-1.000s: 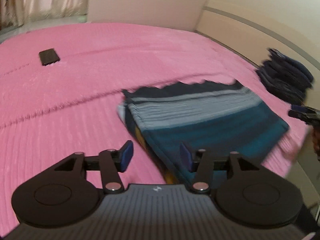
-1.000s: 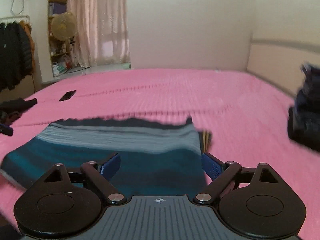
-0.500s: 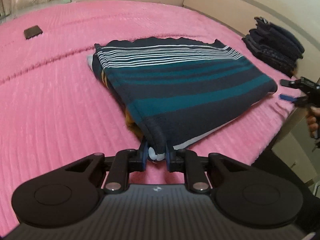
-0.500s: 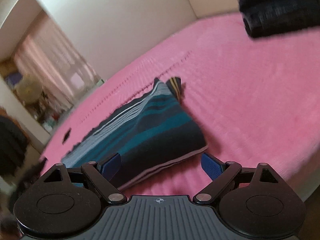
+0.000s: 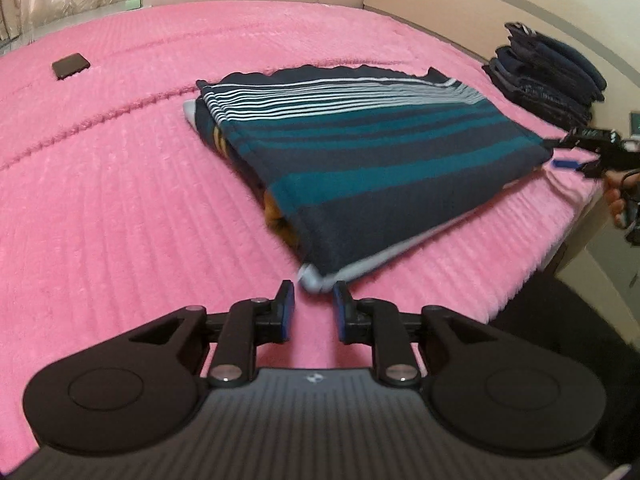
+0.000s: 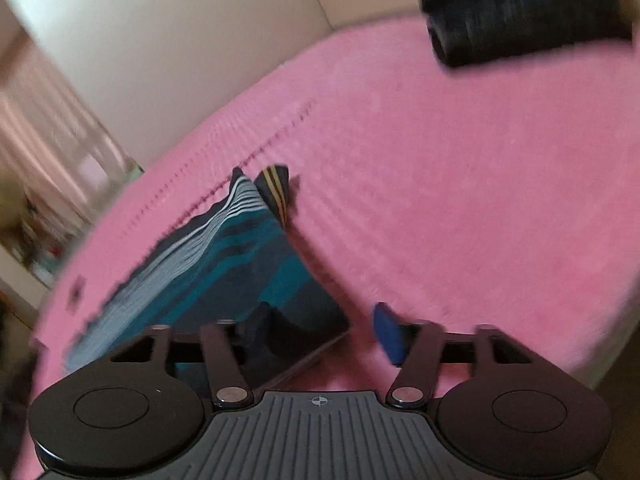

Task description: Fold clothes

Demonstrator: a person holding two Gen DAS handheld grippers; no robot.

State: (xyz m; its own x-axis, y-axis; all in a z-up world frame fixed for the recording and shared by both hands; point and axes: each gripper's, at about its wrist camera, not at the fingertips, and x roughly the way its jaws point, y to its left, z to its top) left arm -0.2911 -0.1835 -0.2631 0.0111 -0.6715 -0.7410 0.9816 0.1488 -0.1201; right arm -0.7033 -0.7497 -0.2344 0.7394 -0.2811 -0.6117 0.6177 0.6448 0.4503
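The bed, under a pink ribbed blanket, fills both views, with wide bare room from 9 to 12 o'clock of the left wrist view. Its near edge drops away at 4 o'clock there, so there is little margin on that side.

The top, a striped teal and navy garment, lies on the bed as a flat folded rectangle at the centre of the left view, one corner pointing toward 6 o'clock and its right end close to the bed edge. An orange layer shows inside its left side.

A stack of dark folded clothes sits at 2 o'clock near the headboard.

The left gripper has its jaws slightly apart, holding nothing, with the top's grey corner just ahead of the tips. The right gripper is spread wide and holds nothing; the top's other end lies between and under its fingers.

A phone lies well apart at 10 o'clock.

The top looks folded and let go. It could take another fold or go to the stack; the views do not settle which.
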